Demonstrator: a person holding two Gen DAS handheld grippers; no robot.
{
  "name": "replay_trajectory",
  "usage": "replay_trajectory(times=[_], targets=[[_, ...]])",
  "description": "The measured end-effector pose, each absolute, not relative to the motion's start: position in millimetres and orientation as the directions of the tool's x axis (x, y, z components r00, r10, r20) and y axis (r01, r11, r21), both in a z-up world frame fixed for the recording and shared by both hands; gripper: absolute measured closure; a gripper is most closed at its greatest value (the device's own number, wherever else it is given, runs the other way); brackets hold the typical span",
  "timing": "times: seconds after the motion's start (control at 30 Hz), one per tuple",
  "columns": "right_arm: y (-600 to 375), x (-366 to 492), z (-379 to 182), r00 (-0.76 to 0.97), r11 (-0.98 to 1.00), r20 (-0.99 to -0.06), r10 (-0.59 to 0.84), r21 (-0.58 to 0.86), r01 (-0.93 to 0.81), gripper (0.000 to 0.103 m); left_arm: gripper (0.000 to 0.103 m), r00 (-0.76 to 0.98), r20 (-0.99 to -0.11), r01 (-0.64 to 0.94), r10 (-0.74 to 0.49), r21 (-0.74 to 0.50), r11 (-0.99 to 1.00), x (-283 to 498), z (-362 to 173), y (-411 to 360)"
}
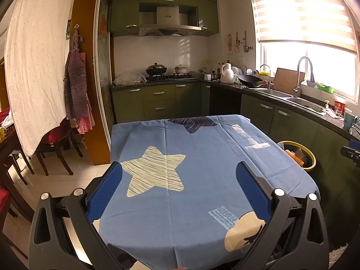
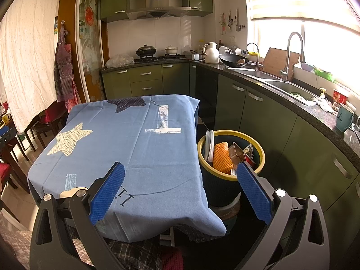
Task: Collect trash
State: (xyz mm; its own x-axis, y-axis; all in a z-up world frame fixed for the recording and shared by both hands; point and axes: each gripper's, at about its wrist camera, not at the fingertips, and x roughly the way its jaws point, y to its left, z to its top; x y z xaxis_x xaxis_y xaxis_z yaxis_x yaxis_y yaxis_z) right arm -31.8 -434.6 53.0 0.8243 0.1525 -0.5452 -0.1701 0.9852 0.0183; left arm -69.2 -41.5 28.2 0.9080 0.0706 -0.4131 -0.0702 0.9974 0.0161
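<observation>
Hovering over blue star-print tablecloth: left gripper, jaws spread wide, holding nothing. Also hanging open and empty: right gripper, over the table's right edge, one blue pad overlapping the bin rim in view. Sitting on the floor just beside the table's right side: yellow-rimmed trash bin, already holding an orange textured packet, a brown tray and a white wrapper. Running along the right: countertop with sink.
</observation>
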Motion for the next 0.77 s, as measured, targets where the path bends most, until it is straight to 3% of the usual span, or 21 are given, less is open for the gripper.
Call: replay_trajectory(times=[0.5, 0.77], targets=[[-433.0, -30.6, 46.8, 0.821, 0.985, -0.549, 0.154, 0.023, -0.170, 0.005, 0.007, 0.909, -0.414, -0.045, 0.042, 0.001, 0.999, -61.8, 24.2, -40.0], [-425.1, -14.6, 41.3, 0.802, 0.982, -0.575, 0.163, 0.018, -0.187, 0.005, 0.007, 0.847, -0.530, -0.052, 0.044, -0.001, 0.999, -15.2, 21.8, -27.6]])
